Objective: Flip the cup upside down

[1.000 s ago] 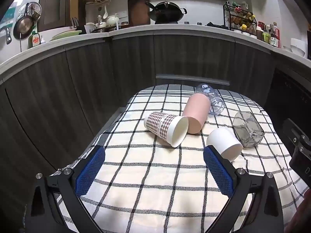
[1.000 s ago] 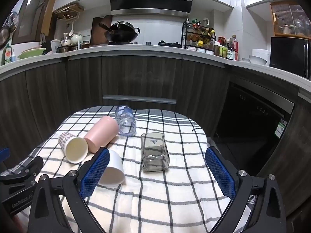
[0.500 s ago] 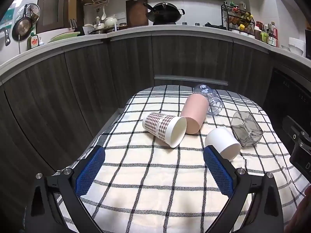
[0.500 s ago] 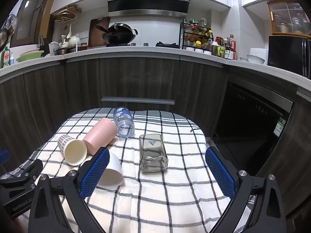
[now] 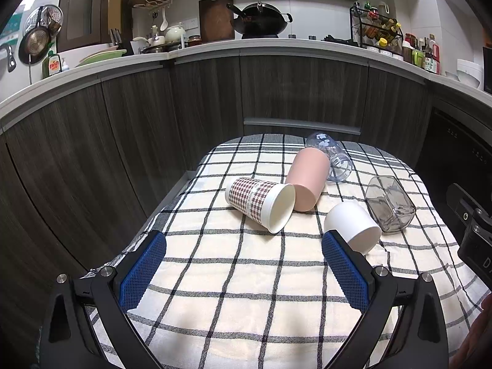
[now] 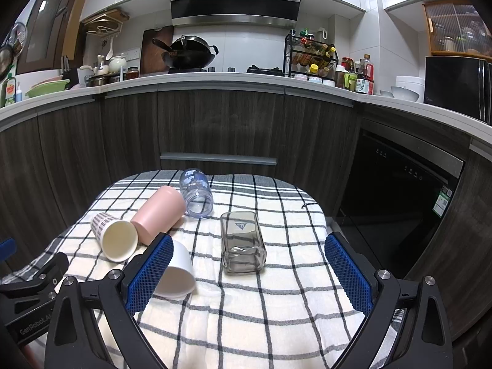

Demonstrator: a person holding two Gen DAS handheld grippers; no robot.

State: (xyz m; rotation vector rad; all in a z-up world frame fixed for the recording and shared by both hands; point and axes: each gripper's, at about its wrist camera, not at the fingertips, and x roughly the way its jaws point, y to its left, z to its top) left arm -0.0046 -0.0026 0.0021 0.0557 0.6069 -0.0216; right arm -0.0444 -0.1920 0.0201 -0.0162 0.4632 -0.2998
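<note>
Several cups lie on their sides on a checked cloth (image 5: 233, 276). A checked paper cup (image 5: 259, 203) (image 6: 113, 236), a pink cup (image 5: 307, 178) (image 6: 158, 216), a white cup (image 5: 352, 227) (image 6: 178, 272), a smoky square glass (image 5: 389, 204) (image 6: 243, 241) and a clear bluish glass (image 5: 330, 160) (image 6: 196, 195). My left gripper (image 5: 243, 273) is open and empty, short of the cups. My right gripper (image 6: 246, 276) is open and empty, with the smoky glass ahead between its fingers and the white cup behind its left finger (image 6: 150, 272).
The cloth covers a small table (image 6: 313, 212) that stands in front of dark wooden kitchen cabinets (image 5: 301, 92). A black dishwasher front (image 6: 399, 190) is to the right. The counter above holds a wok, bottles and dishes.
Both grippers have drawn back and risen slightly, so the cups sit a little lower and smaller in view. No cup has moved.
</note>
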